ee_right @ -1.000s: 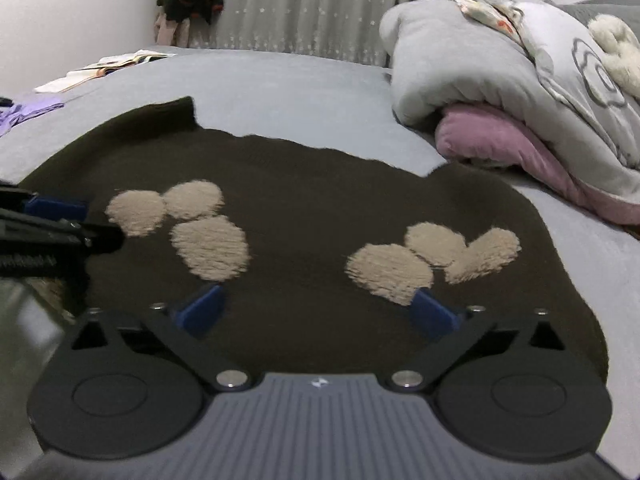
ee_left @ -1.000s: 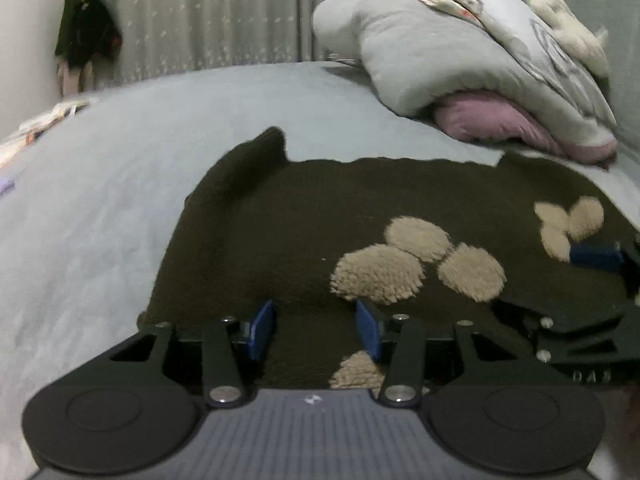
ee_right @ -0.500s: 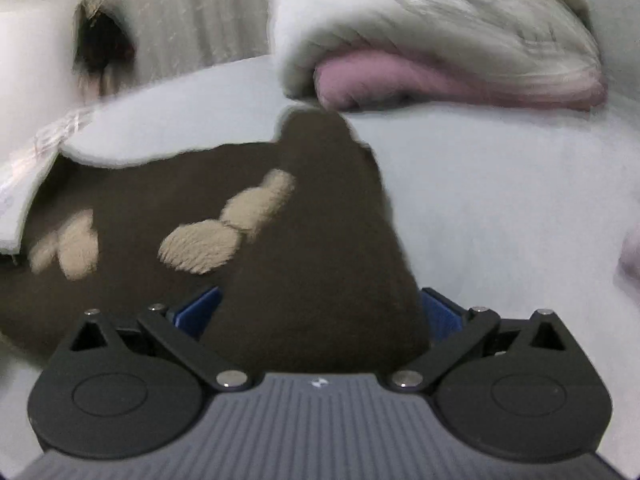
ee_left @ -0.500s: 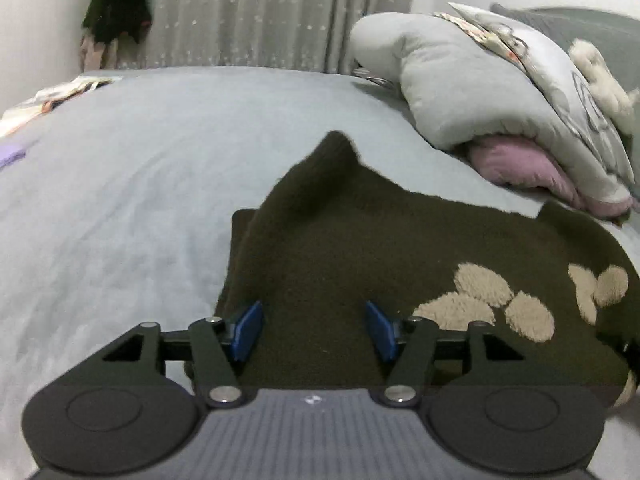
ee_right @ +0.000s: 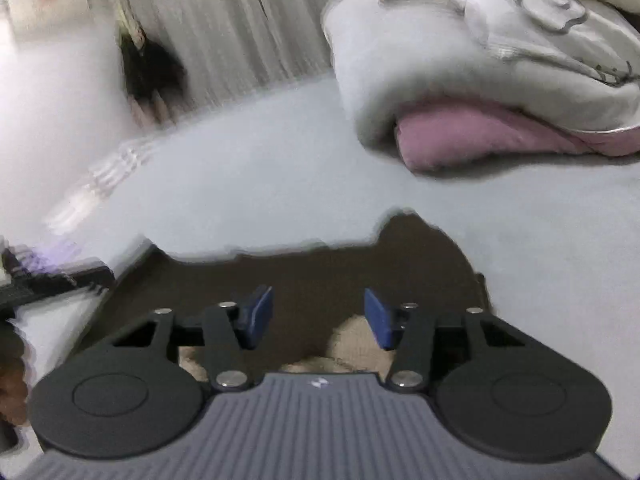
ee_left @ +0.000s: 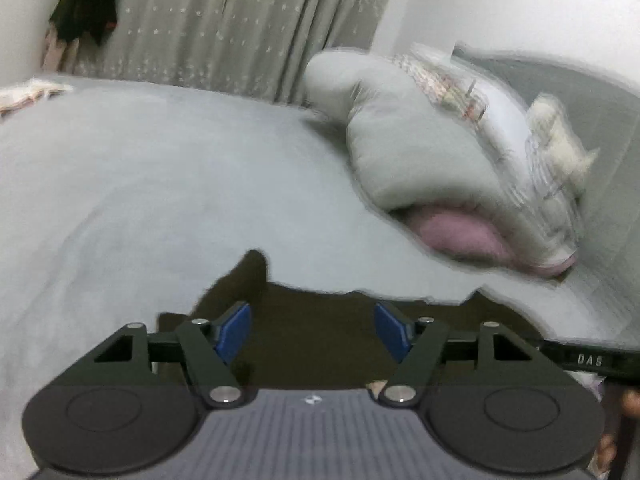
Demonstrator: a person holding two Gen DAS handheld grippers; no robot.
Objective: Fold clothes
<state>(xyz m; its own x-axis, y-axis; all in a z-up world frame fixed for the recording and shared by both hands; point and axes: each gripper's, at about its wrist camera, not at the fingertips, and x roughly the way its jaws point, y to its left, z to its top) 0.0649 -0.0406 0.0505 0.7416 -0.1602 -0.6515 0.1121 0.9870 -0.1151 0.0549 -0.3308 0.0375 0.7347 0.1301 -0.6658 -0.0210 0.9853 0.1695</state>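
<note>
Lying flat on the pale grey bed cover, the dark brown fleece garment with beige fuzzy patches occupied the near part of the bed in both wrist views. Its far edge ran roughly straight across, with a raised corner at each end. One beige patch showed just behind the right gripper's fingers.

The left gripper stood over the garment with its blue-padded jaws partway apart and opening. Brown fleece showed in the gap below, but the pads pressed on nothing. The right gripper stood over the same garment, its jaws at a moderate gap and closing. Fabric lay beneath and between the pads; no contact of pad on cloth could be made out. Both views were blurred.

In the left wrist view, a black part of the other gripper, lettered "DAS", entered from the right edge, with part of a hand below it.

No container was seen. The nearest thing to a stack was the heap of bedding at the head of the bed: a folded light grey quilt with a pink blanket under it and a cream plush toy on top. Behind the bed hung a grey dotted curtain. A dark garment hung at its left. Some papers or cloth lay at the far left edge of the bed; which, could not be told.
</note>
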